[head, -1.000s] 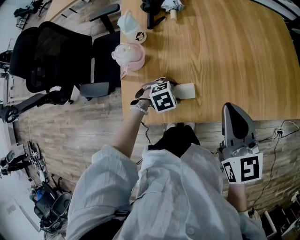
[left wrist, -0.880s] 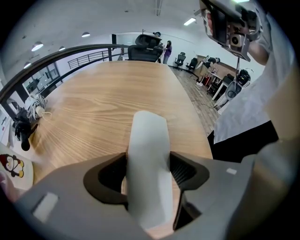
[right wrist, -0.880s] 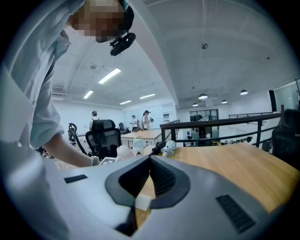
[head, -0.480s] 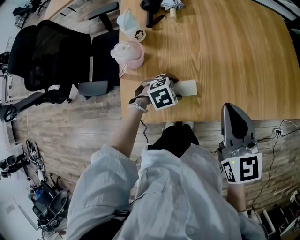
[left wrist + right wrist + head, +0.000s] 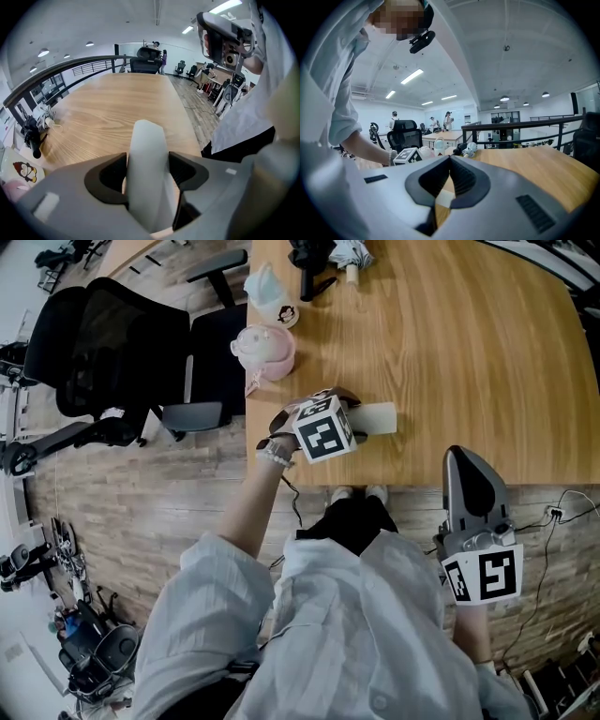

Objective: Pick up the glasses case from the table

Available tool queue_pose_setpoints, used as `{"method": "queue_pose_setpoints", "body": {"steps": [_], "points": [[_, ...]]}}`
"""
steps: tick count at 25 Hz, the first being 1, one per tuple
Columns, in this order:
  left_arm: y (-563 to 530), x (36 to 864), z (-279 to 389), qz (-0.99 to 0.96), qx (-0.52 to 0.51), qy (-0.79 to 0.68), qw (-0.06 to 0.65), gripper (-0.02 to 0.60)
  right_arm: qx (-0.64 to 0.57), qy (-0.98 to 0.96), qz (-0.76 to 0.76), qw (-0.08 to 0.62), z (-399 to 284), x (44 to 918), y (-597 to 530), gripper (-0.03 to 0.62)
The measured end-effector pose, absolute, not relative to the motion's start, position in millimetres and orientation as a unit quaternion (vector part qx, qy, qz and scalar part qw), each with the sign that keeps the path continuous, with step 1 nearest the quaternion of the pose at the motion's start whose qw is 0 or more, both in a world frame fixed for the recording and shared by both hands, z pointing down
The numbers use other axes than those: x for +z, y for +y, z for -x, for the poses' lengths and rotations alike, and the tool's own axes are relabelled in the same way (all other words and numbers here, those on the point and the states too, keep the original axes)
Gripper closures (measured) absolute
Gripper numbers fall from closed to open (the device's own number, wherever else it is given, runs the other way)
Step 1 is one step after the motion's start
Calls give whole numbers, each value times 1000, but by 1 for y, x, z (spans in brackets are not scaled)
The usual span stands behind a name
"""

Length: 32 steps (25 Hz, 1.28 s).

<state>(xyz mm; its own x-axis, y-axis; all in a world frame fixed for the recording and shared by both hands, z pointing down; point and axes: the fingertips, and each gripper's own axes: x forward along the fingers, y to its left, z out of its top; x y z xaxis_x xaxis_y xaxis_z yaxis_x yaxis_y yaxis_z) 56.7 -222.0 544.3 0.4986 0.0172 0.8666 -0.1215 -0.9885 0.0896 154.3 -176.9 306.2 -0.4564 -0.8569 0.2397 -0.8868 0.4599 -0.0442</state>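
The glasses case (image 5: 378, 418) is a pale, off-white oblong near the front edge of the wooden table (image 5: 469, 352). My left gripper (image 5: 361, 420) points steeply down over it and is shut on it. In the left gripper view the case (image 5: 146, 140) fills the gap of that gripper (image 5: 149, 187), with both dark pads against its sides. It looks slightly raised above the wood (image 5: 117, 108). My right gripper (image 5: 461, 457) hangs off the table's front edge, over the floor, with its jaws together on nothing. The right gripper view shows that gripper (image 5: 450, 159) with its jaws meeting.
A pink lidded pot (image 5: 265, 351) and a white cup with a cartoon print (image 5: 272, 296) stand at the table's left edge. Black items (image 5: 314, 263) and a folded umbrella (image 5: 352, 251) lie at the far side. A black office chair (image 5: 103, 352) stands left of the table.
The left gripper has risen a little with the glasses case between its jaws. The right gripper has stayed where it was.
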Motion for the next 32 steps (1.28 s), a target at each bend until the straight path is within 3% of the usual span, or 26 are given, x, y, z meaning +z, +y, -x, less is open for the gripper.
{"method": "queue_pose_setpoints", "body": {"steps": [32], "points": [[-200,452,-28,-906,414,-78,43,299,27,-852,-518,71,-133,277,-174,594]]}}
